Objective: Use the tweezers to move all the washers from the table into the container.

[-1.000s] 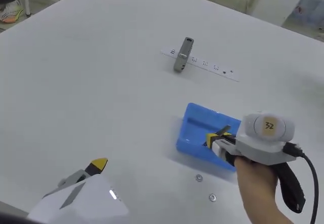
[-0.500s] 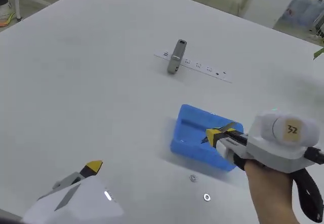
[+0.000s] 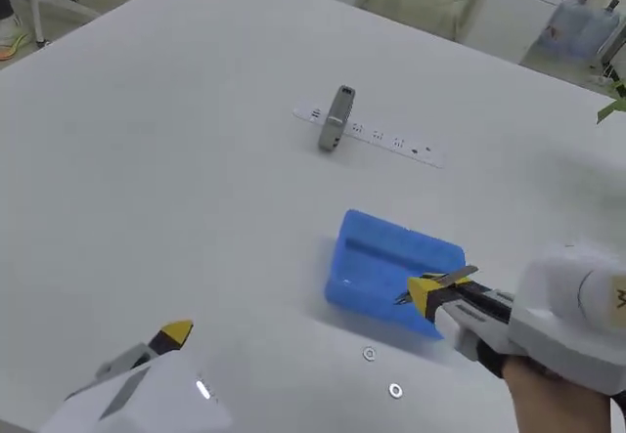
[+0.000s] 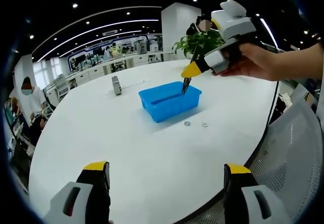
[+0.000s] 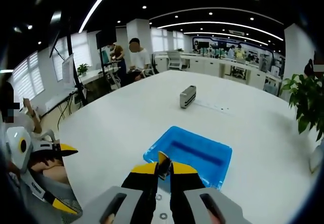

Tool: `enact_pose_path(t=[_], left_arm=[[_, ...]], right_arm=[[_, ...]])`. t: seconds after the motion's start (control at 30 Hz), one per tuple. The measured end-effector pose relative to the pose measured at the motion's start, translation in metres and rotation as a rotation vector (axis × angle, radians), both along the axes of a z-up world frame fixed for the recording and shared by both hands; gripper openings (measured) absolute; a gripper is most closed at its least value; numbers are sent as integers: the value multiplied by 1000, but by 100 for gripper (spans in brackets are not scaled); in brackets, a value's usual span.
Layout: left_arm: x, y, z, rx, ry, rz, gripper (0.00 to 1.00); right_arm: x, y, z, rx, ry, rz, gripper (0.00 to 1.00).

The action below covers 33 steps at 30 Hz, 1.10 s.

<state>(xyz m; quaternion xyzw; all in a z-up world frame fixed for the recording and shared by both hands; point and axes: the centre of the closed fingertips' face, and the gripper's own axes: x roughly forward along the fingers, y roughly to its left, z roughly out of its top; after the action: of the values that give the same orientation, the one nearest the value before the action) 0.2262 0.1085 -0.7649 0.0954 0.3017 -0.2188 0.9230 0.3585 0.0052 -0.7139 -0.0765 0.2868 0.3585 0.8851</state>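
Note:
A blue container (image 3: 383,257) sits on the white table (image 3: 196,179). Two small washers (image 3: 369,354) (image 3: 395,390) lie on the table just in front of it. My right gripper (image 3: 427,292) is shut on thin tweezers (image 3: 403,298), whose tips hang over the container's near right edge. From the left gripper view, the tweezers (image 4: 186,85) point down at the container (image 4: 169,100), with the washers (image 4: 187,124) (image 4: 204,125) close by. My left gripper (image 4: 162,171) stands open and holds nothing, at the near left (image 3: 176,333). Whether the tweezers carry a washer is too small to tell.
A grey block (image 3: 335,118) stands on a flat white power strip (image 3: 391,143) farther back on the table. A mesh chair (image 4: 293,163) is by the table edge. People sit and stand at desks beyond (image 5: 134,57).
The right gripper with the tweezers has drawn back from over the container's middle to its near right edge. The left gripper has stayed put. The head camera shifted.

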Motion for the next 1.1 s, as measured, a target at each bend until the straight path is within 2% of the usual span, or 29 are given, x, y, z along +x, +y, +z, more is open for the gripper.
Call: enact_pose_path(t=[0.23, 0.6, 1.1], left_arm=[[-1, -1, -1, 5, 6, -8, 96], [-2, 0, -2, 9, 9, -9, 95], [-1, -1, -2, 1, 10, -8, 94]], right_arm=[[-9, 0, -18, -5, 44, 0, 5], [-7, 1, -49, -34, 100, -5, 5], [-8, 3, -65, -65, 133, -4, 5]])
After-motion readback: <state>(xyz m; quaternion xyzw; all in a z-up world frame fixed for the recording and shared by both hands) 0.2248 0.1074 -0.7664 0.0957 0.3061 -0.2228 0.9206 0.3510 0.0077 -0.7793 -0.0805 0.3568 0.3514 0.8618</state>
